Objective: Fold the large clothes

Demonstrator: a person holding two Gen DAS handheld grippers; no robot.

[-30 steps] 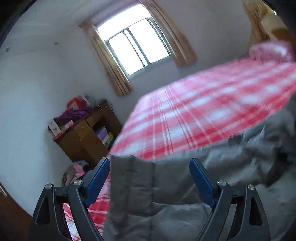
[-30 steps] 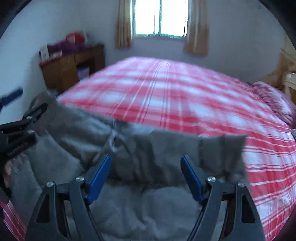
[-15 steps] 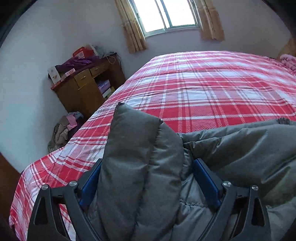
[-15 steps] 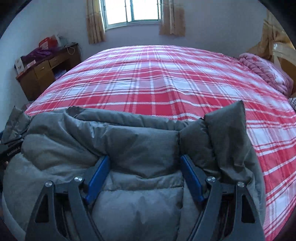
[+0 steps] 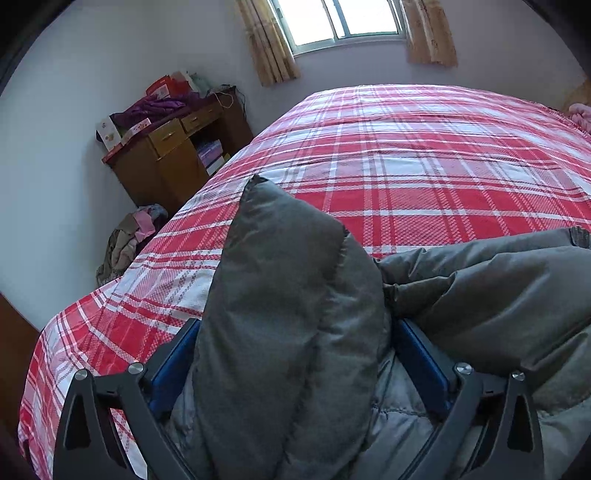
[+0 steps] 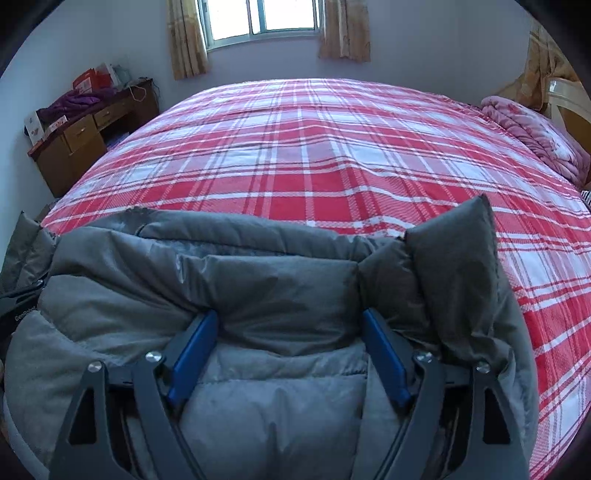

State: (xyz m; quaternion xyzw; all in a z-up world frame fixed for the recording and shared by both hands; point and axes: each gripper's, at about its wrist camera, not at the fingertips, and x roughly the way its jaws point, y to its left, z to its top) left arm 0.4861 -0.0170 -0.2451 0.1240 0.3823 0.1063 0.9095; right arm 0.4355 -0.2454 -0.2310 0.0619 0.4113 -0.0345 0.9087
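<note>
A grey padded jacket (image 6: 258, 288) is lying bunched on the near edge of the bed (image 6: 314, 155), which is covered in a red and white plaid sheet, and both grippers are sitting over it. The left gripper (image 5: 295, 354) is pointing down at the jacket's left end, where a puffy fold is standing up between its blue pads (image 5: 173, 365); its jaws have just been opening and are standing wide, with the fabric bulging between them, and whether the pads are pressing on it I cannot tell. The right gripper (image 6: 291, 354) is straddling a thick quilted roll of the jacket, its pads (image 6: 384, 358) set well apart on either side of the roll with the cloth filling the gap; here too the grip is not clear. Beyond the bed's left corner a wooden desk (image 5: 170, 155) is standing against the wall, and a curtained window (image 6: 258, 18) is lighting the room behind the bed.
</note>
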